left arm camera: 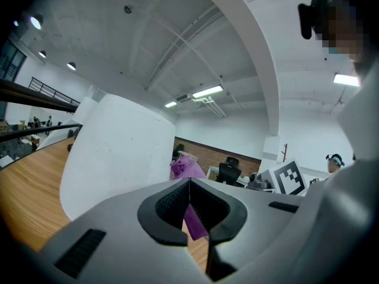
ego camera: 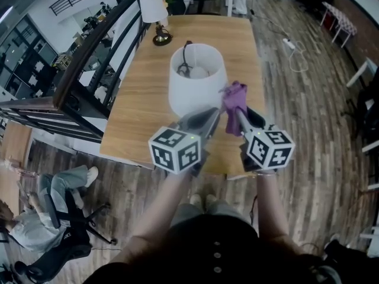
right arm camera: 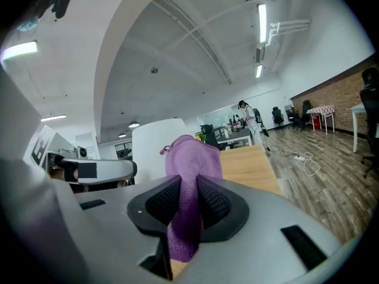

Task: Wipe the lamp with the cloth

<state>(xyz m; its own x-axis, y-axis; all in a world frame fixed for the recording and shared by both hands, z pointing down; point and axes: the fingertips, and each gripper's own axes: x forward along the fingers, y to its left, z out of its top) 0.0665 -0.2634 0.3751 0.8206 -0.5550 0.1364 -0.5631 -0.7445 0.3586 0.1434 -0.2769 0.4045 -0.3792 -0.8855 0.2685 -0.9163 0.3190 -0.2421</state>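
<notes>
Pinching a purple cloth (right arm camera: 190, 158) firmly in the right tongs (right arm camera: 188, 201), a bunch above the jaws and a tail below, with the left tongs (left arm camera: 189, 185) closed tip to tip on nothing, close beside the lamp (ego camera: 197, 78). Standing upright on the wooden table (ego camera: 142, 111), just ahead of both tongs, cloth near its right side. Expect a soft, floppy cloth and a light, thin white shade (left arm camera: 112, 152), likely to dent or tip: steady gently at the lower rim, wipe with light strokes.
</notes>
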